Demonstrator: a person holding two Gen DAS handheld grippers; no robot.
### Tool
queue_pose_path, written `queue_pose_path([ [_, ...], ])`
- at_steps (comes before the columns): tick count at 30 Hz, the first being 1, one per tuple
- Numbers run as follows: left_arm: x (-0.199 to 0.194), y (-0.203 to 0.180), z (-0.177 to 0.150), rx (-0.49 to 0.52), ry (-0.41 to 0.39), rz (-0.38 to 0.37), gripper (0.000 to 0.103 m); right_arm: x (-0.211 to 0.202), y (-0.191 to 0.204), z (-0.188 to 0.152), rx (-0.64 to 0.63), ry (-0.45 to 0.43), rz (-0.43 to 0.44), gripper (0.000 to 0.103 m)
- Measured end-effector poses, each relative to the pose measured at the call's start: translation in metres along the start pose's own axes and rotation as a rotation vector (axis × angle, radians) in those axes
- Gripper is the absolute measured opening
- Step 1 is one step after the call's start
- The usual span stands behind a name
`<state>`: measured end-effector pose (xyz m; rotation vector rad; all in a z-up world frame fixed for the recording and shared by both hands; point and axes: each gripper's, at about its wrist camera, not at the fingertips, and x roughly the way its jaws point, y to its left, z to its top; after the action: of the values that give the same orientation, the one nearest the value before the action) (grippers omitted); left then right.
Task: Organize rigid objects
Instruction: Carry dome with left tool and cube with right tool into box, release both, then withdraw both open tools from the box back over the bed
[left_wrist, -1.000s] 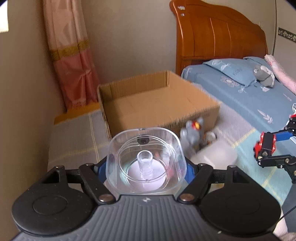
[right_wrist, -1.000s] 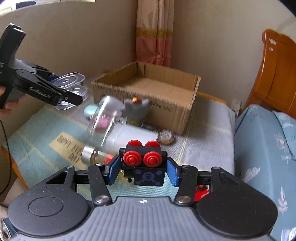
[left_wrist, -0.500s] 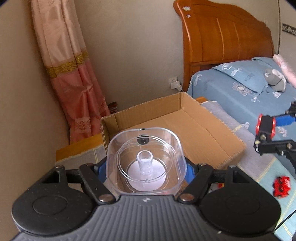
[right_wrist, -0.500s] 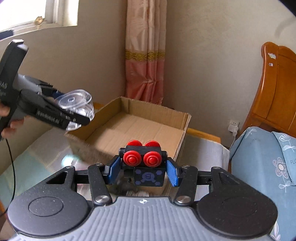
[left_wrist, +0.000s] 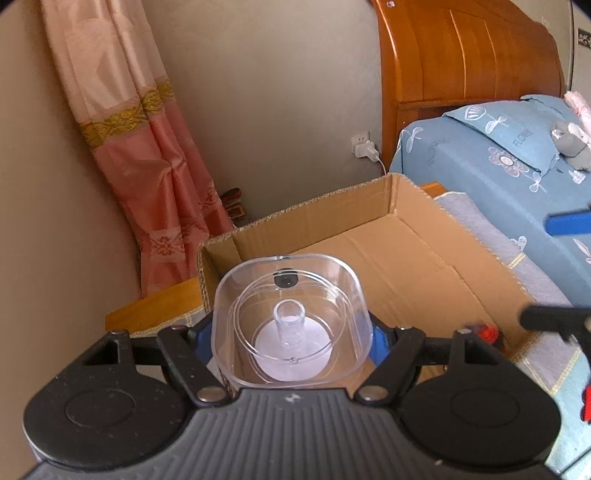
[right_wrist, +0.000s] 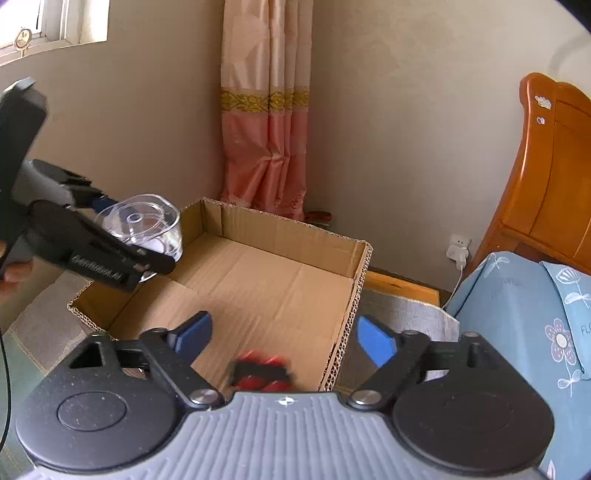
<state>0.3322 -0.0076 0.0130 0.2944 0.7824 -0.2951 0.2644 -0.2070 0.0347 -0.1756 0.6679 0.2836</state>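
Clear plastic container, clamped in left gripper, should be lowered inside cardboard box before release; right gripper fingers spread, toy blurred beneath.

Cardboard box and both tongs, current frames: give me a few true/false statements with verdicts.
1. The left tongs grip a clear plastic container. True.
2. The right tongs are clamped on the red and black toy. False: they are spread open, and the blurred toy sits below them, free of the pads.
3. The cardboard box has its top open. True.
4. The clear container lies on the box floor. False: it is held up at the box's edge.
5. A pink curtain hangs behind the box. True.
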Motion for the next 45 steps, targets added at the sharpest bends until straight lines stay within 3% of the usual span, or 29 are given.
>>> queue_pose_path([
  [4,0.013,0.001,0.009,-0.022,-0.008,0.016,0.076,-0.006,-0.002,-0.008,0.010,0.015,-0.002,0.091],
  [8,0.015,0.000,0.016,-0.039,-0.033,0.078,0.097,-0.018,-0.002,-0.014,0.017,0.003,-0.004,0.095],
  [18,-0.027,-0.011,-0.003,0.000,-0.048,0.045,0.098,-0.047,0.008,-0.027,0.037,-0.014,0.004,0.103],
  [24,-0.050,-0.028,-0.032,0.044,-0.047,0.093,0.098,-0.070,0.025,-0.045,0.036,-0.019,-0.003,0.103],
  [30,-0.073,-0.036,-0.068,0.036,-0.062,0.051,0.098,-0.086,0.042,-0.080,0.061,-0.013,-0.013,0.103],
  [36,-0.095,-0.060,-0.107,0.042,-0.084,-0.004,0.098,-0.099,0.062,-0.119,0.028,-0.026,-0.105,0.103],
  [45,-0.115,-0.098,-0.135,-0.025,-0.112,-0.105,0.099,-0.103,0.047,-0.179,0.142,0.031,-0.190,0.103],
])
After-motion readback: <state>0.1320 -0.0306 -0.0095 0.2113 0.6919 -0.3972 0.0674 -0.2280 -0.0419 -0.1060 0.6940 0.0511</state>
